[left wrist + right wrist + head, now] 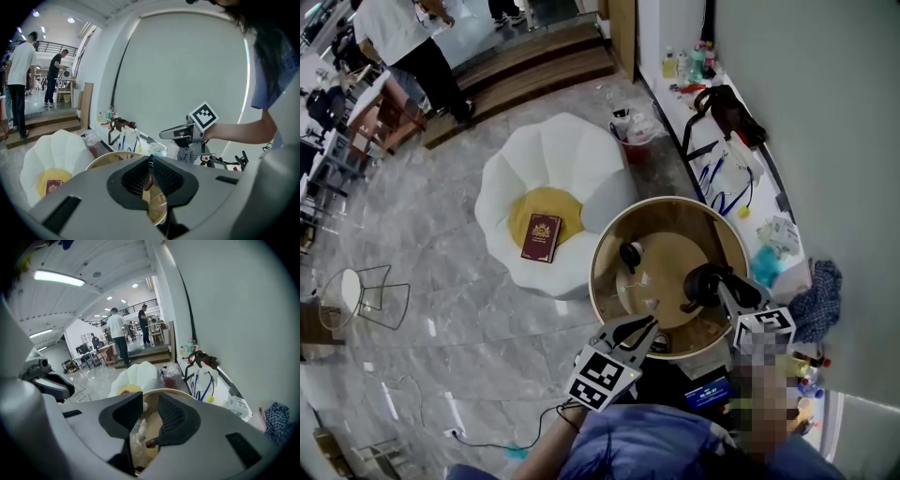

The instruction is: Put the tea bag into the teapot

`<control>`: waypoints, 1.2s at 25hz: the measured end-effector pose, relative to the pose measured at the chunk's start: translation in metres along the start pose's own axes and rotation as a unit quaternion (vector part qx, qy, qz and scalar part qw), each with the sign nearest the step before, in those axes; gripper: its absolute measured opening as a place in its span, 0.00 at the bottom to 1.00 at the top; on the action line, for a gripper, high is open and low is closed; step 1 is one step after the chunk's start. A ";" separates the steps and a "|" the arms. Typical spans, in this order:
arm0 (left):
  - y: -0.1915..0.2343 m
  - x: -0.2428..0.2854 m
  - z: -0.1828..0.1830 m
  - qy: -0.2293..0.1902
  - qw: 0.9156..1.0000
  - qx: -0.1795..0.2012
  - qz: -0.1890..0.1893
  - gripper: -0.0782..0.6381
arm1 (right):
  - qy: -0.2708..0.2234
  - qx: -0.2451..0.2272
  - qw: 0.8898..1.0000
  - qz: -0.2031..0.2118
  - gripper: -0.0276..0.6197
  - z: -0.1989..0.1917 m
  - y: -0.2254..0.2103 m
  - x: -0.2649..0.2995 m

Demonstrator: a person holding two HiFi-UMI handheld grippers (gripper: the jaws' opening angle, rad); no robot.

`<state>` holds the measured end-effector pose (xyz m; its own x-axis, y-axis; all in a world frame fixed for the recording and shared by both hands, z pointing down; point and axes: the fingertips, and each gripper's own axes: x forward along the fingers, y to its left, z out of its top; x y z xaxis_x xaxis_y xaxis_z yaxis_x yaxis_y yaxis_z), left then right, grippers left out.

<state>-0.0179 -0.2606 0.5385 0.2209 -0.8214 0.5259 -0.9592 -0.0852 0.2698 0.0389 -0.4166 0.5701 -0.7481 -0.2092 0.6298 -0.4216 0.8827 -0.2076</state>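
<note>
The tea bag (pixel 141 428), as far as we can tell through the glare, is the pale scrap lying in the clear teapot (pixel 135 444), just below our right gripper (pixel 150 401). That gripper's jaws stand spread with nothing pinched. In the head view the teapot sits slightly toward 9 o'clock from the centre of the round table (pixel 602 239). Our left gripper (pixel 150 161) hovers at the table's 7 o'clock edge, jaws pressed together and empty. We judge the drop done or nearly so. The risk from here is a spread jaw clipping the glass rim as we lift away and tipping the pot. Any string could also snag a pad and drag the bag back out.
</note>
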 end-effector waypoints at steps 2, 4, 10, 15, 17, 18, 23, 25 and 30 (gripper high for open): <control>0.001 -0.008 -0.001 -0.001 1.000 0.004 -0.004 0.14 | -0.020 0.011 1.000 0.000 0.21 0.011 0.014 -0.012; 0.003 -0.017 -0.003 0.000 1.000 0.009 -0.008 0.14 | -0.038 0.014 0.999 -0.003 0.20 0.020 0.028 -0.023; 0.010 -0.053 -0.014 0.005 1.000 0.023 -0.020 0.14 | -0.075 0.037 0.996 -0.018 0.16 0.029 0.072 -0.049; 0.011 -0.088 -0.013 -0.010 0.998 0.041 -0.040 0.14 | -0.093 0.052 0.994 -0.035 0.14 0.022 0.115 -0.064; 0.011 -0.100 -0.013 -0.014 0.997 0.052 -0.050 0.14 | -0.101 0.060 0.992 -0.041 0.14 0.017 0.133 -0.067; 0.011 -0.106 -0.013 -0.016 0.997 0.059 -0.055 0.14 | -0.104 0.064 0.992 -0.044 0.14 0.015 0.141 -0.069; 0.004 -0.130 -0.022 -0.017 0.993 0.082 -0.085 0.14 | -0.121 0.085 0.987 -0.066 0.13 -0.001 0.177 -0.084; 0.002 -0.139 -0.027 -0.017 0.991 0.088 -0.096 0.14 | -0.128 0.094 0.984 -0.076 0.13 -0.008 0.189 -0.090; -0.006 -0.151 -0.035 -0.020 0.987 0.103 -0.118 0.14 | -0.138 0.103 0.981 -0.089 0.13 -0.021 0.216 -0.101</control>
<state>-0.0397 -0.1165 0.4862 0.4396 -0.7858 0.4351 -0.8982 -0.3870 0.2085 0.0339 -0.1966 0.4774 -0.7523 -0.4829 0.4481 -0.6306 0.7248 -0.2775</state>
